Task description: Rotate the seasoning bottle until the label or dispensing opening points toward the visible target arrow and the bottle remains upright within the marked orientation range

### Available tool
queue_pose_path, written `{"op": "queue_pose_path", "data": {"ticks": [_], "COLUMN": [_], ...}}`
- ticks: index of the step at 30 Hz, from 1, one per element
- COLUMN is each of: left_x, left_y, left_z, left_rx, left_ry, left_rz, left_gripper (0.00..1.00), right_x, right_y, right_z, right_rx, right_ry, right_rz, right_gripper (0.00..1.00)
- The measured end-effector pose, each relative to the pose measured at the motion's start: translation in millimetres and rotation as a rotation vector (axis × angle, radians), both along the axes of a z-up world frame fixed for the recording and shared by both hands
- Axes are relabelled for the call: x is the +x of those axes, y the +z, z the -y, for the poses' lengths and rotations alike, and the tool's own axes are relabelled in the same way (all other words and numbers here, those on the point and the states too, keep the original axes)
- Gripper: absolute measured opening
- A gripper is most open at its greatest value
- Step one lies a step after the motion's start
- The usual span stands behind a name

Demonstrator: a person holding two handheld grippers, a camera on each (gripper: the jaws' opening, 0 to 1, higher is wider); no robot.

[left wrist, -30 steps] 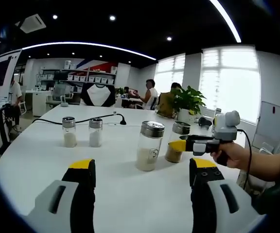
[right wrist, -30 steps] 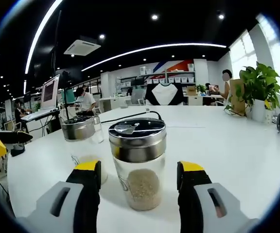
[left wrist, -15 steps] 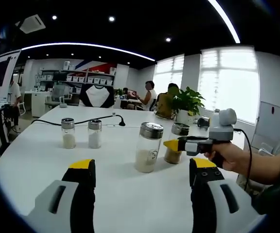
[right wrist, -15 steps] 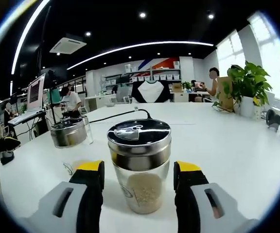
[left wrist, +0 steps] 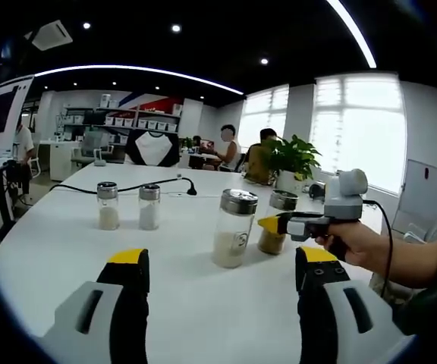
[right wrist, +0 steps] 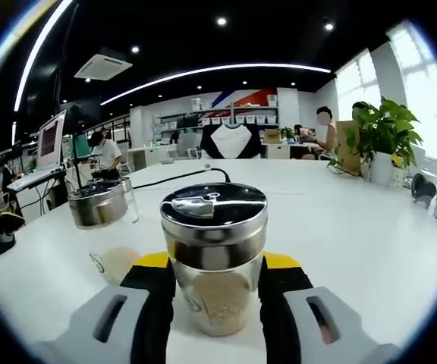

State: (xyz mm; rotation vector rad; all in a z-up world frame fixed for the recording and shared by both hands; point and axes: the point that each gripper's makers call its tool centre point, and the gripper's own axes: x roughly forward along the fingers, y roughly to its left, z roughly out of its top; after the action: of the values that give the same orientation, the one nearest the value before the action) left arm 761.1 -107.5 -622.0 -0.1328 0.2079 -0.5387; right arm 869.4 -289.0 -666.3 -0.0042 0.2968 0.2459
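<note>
Seasoning bottle (right wrist: 214, 262) upright on the white table (right wrist: 370, 227), glass body part-filled with pale brown granules, steel cap with a flap on top; pinched at the glass by the right tool (right wrist: 215, 282), yellow-tipped jaws pressed to either side; seen again in the left gripper view (left wrist: 272, 224), standing at the far right of the row with the right tool (left wrist: 279, 225) reaching in from the right, gripped by a person's hand (left wrist: 359, 244). Just beside it, a taller jar of white grains (left wrist: 233, 227), upright; further left and well apart, two small shakers (left wrist: 128, 205) side by side, a black cable (left wrist: 127, 187) lying behind them. Left tool (left wrist: 222, 265) hovering low over bare table, jaws wide, holding nothing. Potted plant (left wrist: 292, 161) at the table's far edge; seated people (left wrist: 226, 148) beyond.
</note>
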Motion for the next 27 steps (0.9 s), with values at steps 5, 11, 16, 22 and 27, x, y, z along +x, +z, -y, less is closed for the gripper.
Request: {"op": "queue_pose_path", "data": {"ticks": [5,11,16,22,27], "left_x": [-0.6,-1.0,-0.9,-1.1,-1.8], "left_y": [-0.1,-0.5,-1.7,-2.3,-3.3], "left_z": [-0.9,-1.2,-0.8,-0.5,-1.3], "left_rx": [0.005,0.005,0.005,0.005,0.004], "left_ry": [0.003,0.006,0.008,0.007,0.011], "left_rz": [0.0,0.0,-0.005,-0.006,-0.008], "left_gripper": [0.83,0.83,0.83,0.83,0.83], "right_x": [-1.1,-1.5,-2.1,-2.9,-3.3], "right_y": [0.2,0.1,-0.2,-1.0,-1.9], "right_z": [-0.4,-0.4,-0.8,-1.9,-3.0], "right_rx": [-0.008,-0.013,-0.015,-0.02,-0.024], "right_ry": [0.008,0.022,0.038,0.061,0.101], "right_rz": [0.006,0.01,0.006,0.002,0.003], "right_gripper": [0.41,0.41,0.41,0.41,0.41]}}
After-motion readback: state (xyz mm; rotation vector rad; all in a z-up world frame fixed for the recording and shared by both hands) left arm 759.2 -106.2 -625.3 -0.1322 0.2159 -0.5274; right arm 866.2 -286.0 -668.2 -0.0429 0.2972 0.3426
